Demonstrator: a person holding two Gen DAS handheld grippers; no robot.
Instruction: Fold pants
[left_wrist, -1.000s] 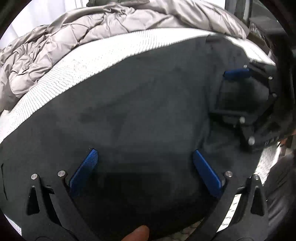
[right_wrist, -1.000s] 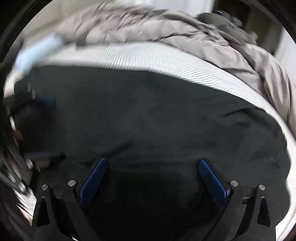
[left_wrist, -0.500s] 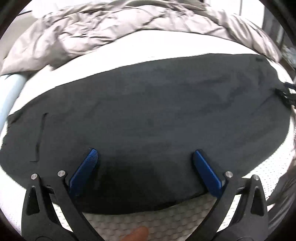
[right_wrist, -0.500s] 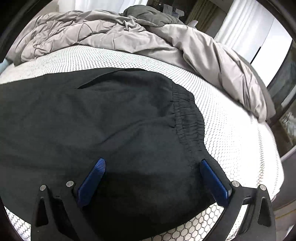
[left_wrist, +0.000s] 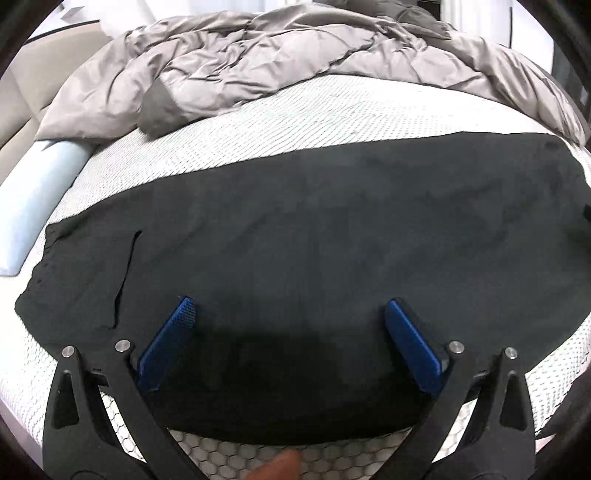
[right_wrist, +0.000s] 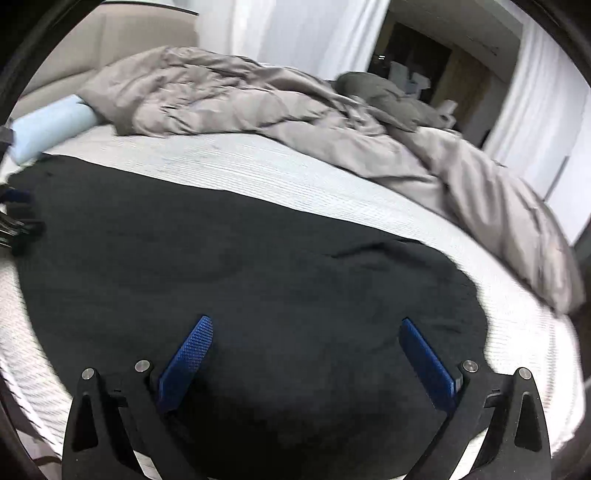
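White mattress (left_wrist: 332, 122): one black pants (left_wrist: 314, 240), one grey duvet (left_wrist: 258, 66).

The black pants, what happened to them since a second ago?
Both grippers pulled back from the black pants: one second ago the cloth filled each view, now its edges and the white mattress show. The left gripper and right gripper stayed open, holding nothing. The pants stayed flat, and the grey duvet stayed bunched behind.

Left gripper (left_wrist: 288, 314) pulls back and up since a second ago: more of the black pants (left_wrist: 295, 240) and white mattress (left_wrist: 314, 110) fills its frame. Right gripper (right_wrist: 306, 332) leaves the left view's right side, swings left, waistband gone from frame.
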